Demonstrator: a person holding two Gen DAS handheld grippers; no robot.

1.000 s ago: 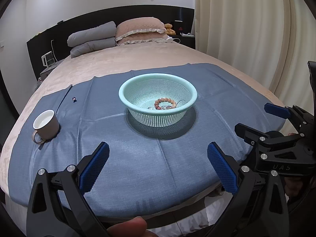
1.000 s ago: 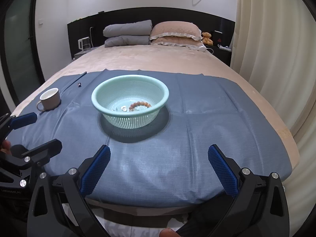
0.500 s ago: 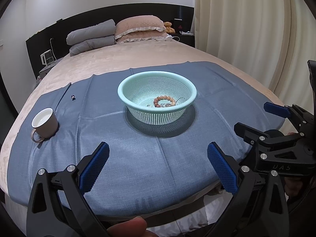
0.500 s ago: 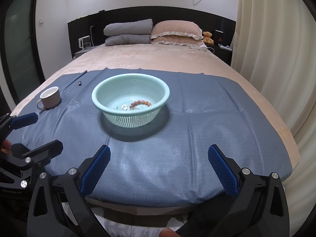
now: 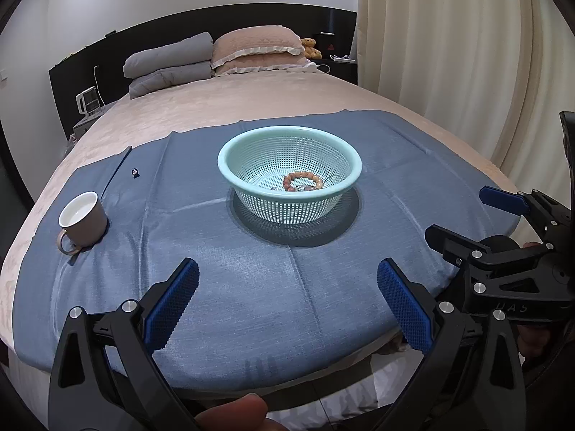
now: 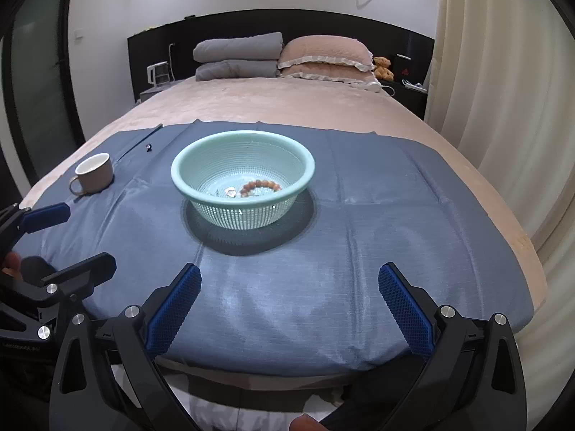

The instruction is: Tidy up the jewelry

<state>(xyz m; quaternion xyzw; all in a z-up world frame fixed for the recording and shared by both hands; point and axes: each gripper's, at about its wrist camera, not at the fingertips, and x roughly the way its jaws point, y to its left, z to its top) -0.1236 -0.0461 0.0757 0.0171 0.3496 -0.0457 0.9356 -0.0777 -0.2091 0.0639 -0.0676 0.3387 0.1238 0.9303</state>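
Both tongs hang released and empty over the near edge of a smooth, woven-looking blue cloth (image 5: 251, 287): the left gripper (image 5: 287, 296) and right gripper (image 6: 289, 298) each spread their ribbed blue pads wide. Straight ahead of both, well apart from the fingertips, sits a round mint plastic basket (image 6: 287, 165) with perforated walls; inside lie a ring-shaped bracelet of reddish-brown beads (image 5: 302, 181) and a small silvery piece (image 6: 230, 191). Ahead-left stands a glazed beige mug (image 5: 84, 221).

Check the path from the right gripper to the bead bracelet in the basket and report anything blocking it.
Only bare blue cloth lies between the open right gripper and the mint basket. The bead bracelet sits inside, behind the near rim, so the basket wall blocks a level approach; from above nothing visible does.
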